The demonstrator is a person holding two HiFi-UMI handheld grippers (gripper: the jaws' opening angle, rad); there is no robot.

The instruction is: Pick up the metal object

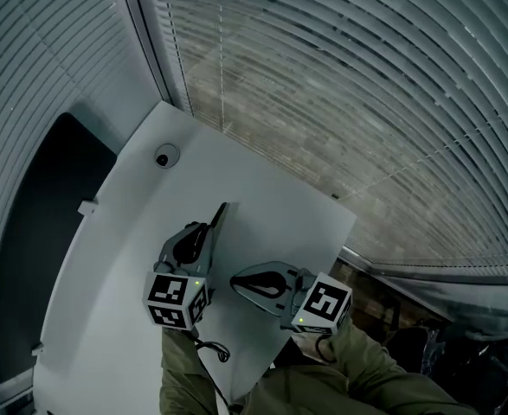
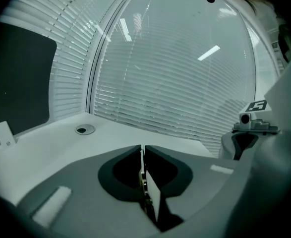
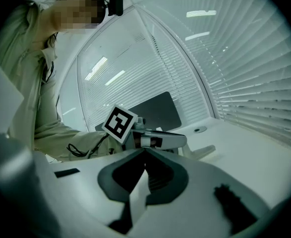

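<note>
Currently, the left gripper (image 2: 142, 152) has its jaws pinched on the thin metal object (image 2: 144, 185), held edge-on over the white table (image 1: 262, 197), while the right gripper (image 3: 145, 153), just beside, has its jaws together on nothing.

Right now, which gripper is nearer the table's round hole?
Left. The round hole lies ahead of the left gripper; the right gripper sits farther back, on its right.

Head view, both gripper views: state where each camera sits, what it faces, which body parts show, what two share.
Head view: on the head, steeply down at table, left gripper, right gripper; sleeves show.
Left gripper view: along its jaws, shut on a metal object, toward blinds.
Right gripper view: along its jaws, toward the person's shirt.
All share the grommet.
</note>
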